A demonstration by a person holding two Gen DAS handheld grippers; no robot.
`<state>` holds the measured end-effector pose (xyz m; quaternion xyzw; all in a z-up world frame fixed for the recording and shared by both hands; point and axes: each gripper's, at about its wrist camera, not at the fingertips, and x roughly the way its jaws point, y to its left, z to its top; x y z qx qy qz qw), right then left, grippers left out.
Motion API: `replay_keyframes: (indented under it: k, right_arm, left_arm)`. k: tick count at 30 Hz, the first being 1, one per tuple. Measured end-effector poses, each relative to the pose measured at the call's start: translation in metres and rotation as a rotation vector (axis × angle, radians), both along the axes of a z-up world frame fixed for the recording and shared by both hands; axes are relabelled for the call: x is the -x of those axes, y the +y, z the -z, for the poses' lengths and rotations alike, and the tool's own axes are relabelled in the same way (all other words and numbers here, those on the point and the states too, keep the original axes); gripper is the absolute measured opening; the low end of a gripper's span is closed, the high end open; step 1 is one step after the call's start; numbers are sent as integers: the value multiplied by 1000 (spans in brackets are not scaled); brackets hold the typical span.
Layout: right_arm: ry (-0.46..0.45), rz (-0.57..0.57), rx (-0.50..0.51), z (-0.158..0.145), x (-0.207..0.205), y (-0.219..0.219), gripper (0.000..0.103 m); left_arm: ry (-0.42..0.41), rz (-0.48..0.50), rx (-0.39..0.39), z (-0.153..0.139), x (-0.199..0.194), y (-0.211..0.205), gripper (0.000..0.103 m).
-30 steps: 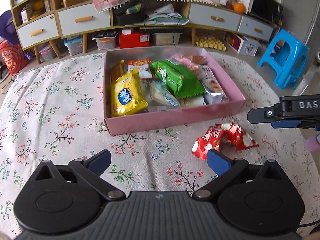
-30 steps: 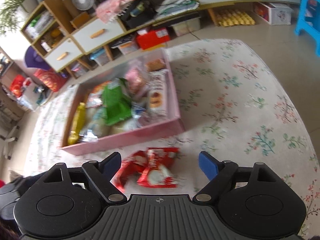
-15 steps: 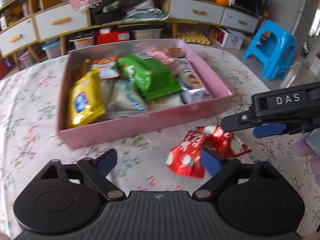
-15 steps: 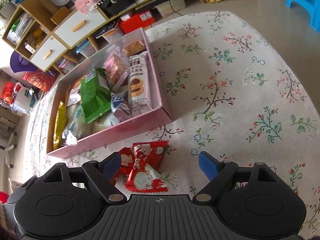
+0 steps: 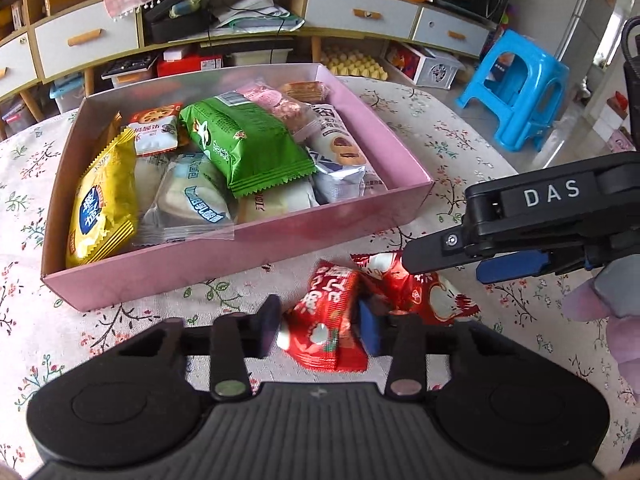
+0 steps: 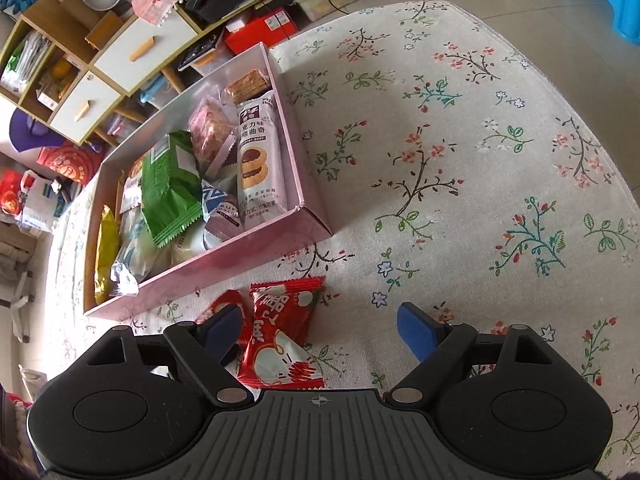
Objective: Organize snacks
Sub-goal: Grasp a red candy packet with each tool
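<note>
Two red snack packets lie on the floral tablecloth (image 6: 460,128), just short of the near wall of the pink box (image 5: 224,256), which is already crowded with wrapped snacks. Our left gripper (image 5: 318,326) has its jaws closing around the left red packet (image 5: 328,320); the packet sits between the fingers, its edges at or against both pads, though we cannot quite tell whether the squeeze has bitten yet. Our right gripper (image 6: 320,328) stands wide open over the right red packet (image 6: 280,328), which lies nearer its left finger, with bare cloth showing before the right finger. The tip of that left finger rests over or just beside the other packet's end. We judge these packets light, soft and crinkly, puffed with air, with slick foil that can slide out under a weak pinch and contents that may crumble under a hard one. Best hold, in our view: across the narrow middle of the pillow, or on the flat crimped seam at an end, where the foil is stiffer. The two packets touch or overlap between the grippers, so lifting one may drag its neighbour.
</note>
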<state>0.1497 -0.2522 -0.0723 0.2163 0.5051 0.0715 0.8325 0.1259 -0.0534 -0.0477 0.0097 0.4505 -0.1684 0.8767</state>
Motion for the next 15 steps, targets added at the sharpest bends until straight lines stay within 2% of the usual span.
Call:
replay_keyframes:
  k: [6, 15]
  right_arm:
    - [-6, -8, 16, 0, 1, 3, 87]
    - [-35, -41, 61, -2, 6, 15, 86]
  left_arm:
    - [-2, -49, -57, -5, 2, 5, 35]
    - [9, -124, -96, -9, 12, 28, 35]
